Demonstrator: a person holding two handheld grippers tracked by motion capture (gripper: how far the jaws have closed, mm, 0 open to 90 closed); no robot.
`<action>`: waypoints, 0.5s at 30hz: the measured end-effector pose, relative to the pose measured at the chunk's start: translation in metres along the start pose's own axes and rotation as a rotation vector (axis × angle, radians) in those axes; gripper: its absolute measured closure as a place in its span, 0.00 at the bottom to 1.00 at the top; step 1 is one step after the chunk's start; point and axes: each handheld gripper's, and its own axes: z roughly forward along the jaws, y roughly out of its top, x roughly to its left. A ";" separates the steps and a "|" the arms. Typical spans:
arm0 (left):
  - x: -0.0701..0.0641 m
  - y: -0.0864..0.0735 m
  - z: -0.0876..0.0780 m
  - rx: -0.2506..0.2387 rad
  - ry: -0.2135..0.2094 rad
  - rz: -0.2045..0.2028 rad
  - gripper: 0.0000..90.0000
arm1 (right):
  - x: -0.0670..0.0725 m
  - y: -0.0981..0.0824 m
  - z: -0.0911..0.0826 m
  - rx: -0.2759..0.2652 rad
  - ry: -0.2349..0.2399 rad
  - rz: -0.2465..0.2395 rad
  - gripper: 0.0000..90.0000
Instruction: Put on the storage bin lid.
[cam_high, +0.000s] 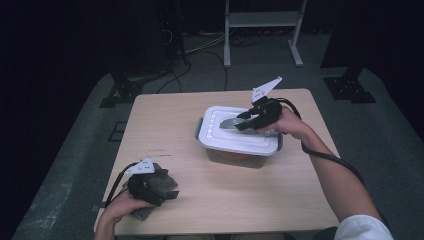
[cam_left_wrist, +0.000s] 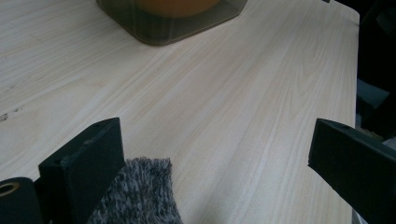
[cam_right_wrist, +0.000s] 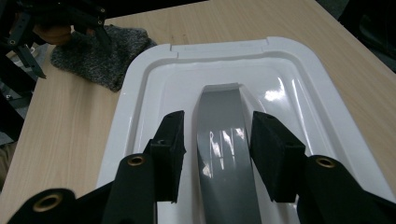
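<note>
The left gripper (cam_high: 170, 192) rested open over the grey cloth (cam_high: 155, 180) at the near edge; farther off, the right gripper (cam_right_wrist: 217, 149) straddled, unclenched, the grey handle (cam_right_wrist: 224, 140) of the white lid (cam_high: 237, 131) on the container; better to centre before squeezing.

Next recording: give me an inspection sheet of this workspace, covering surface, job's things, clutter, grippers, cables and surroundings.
Surface: light wooden table, a few small dark marks near its left side.
Job's things: lidded container, white lid on, grey handle along the lid's middle; something orange shows through the container's wall.
Clutter: grey fuzzy cloth at the table's near left corner.
Grippers: right gripper over the lid, fingers either side of the handle with gaps showing, not pressing. Left gripper open, low over the cloth's edge.
Cables: one trails from each gripper; more lie on the floor behind the table.
Surroundings: grey floor, dark backdrop, white metal frame behind.
</note>
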 end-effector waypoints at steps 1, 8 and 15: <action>0.000 0.000 0.000 0.000 0.000 0.000 0.03 | 0.000 0.000 -0.002 -0.002 -0.003 0.000 0.59; 0.000 0.000 0.001 0.002 0.001 0.001 0.03 | 0.001 -0.005 -0.007 0.001 -0.035 -0.008 0.60; 0.000 0.000 0.001 0.001 0.002 -0.001 0.03 | 0.000 -0.008 -0.006 0.005 -0.046 -0.006 0.61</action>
